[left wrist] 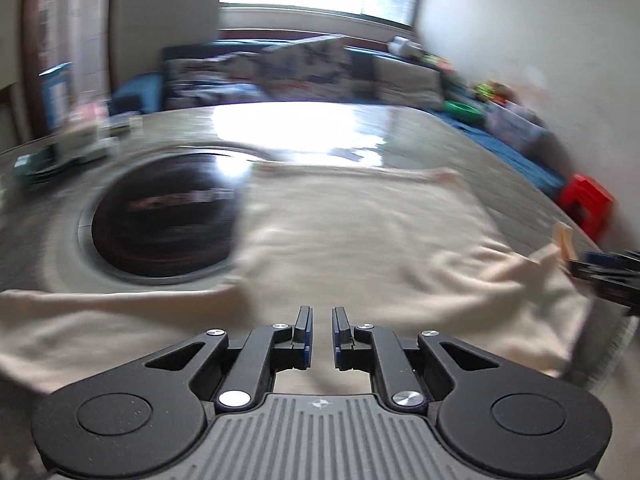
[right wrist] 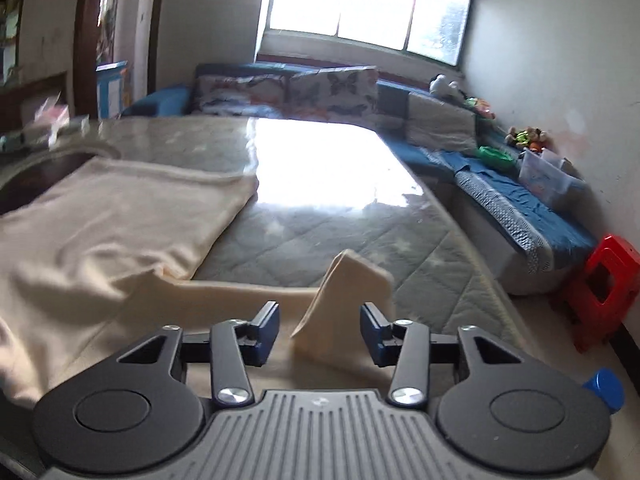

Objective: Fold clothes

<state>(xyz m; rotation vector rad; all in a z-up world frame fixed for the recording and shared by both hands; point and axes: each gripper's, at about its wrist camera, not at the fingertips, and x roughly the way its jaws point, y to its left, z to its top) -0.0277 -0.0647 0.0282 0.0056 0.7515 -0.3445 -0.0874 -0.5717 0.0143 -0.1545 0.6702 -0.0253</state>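
A cream garment (left wrist: 352, 240) lies spread on the glass-topped table (left wrist: 304, 128); it also shows in the right wrist view (right wrist: 104, 216). My left gripper (left wrist: 321, 322) hovers over its near edge, jaws slightly apart with nothing between them. My right gripper (right wrist: 319, 322) is open, and a raised cream sleeve end (right wrist: 352, 292) stands between its fingers without being pinched. The right gripper also shows at the right edge of the left wrist view (left wrist: 608, 280), beside the sleeve tip.
A dark round inset (left wrist: 168, 228) sits in the table at the left, partly under the garment. Small boxes (left wrist: 76, 144) stand at the table's far left. A blue sofa with cushions (right wrist: 320, 92) runs behind and right. A red stool (right wrist: 604, 284) stands on the floor at right.
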